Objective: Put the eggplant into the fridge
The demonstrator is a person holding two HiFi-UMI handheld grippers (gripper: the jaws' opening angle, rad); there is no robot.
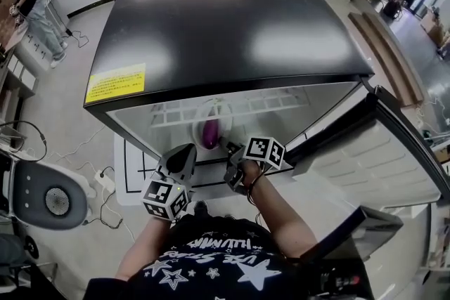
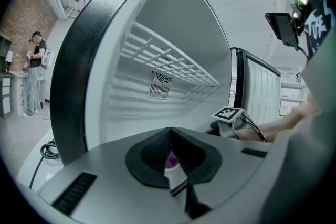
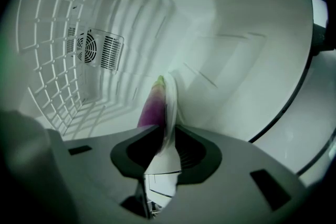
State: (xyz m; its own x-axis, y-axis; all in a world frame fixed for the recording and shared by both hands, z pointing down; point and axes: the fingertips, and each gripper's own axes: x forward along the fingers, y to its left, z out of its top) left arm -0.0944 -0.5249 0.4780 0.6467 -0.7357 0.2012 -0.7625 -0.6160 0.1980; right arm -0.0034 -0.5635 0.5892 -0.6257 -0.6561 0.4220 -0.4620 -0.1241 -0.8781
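Nearest the person, the left tongs (image 2: 169, 136) are closed tip to tip and seem to hold nothing; the sliver of purple behind their pads is probably the eggplant further in, though the view is too cramped to be certain. Just beside them, the right tongs (image 3: 165, 134) are clamped on the rim of a round white plate (image 3: 170, 107), which carries the glossy purple eggplant with its green stem end (image 3: 154, 105). Plate and eggplant are inside the open mouth of the black-topped white fridge (image 1: 232, 31), below its white wire shelf (image 3: 47, 34). Whether the plate rests on the fridge floor cannot be told. The main risk looks like the one-sided pinch: held by its rim alone, the plate could pivot in the pads and let the eggplant roll off, especially if it is let go before it sits flat. Lifting it too high could also knock the rim against the shelf. Deeper in, the compartment is otherwise bare, with a round fan vent (image 3: 94, 50) on the back wall.
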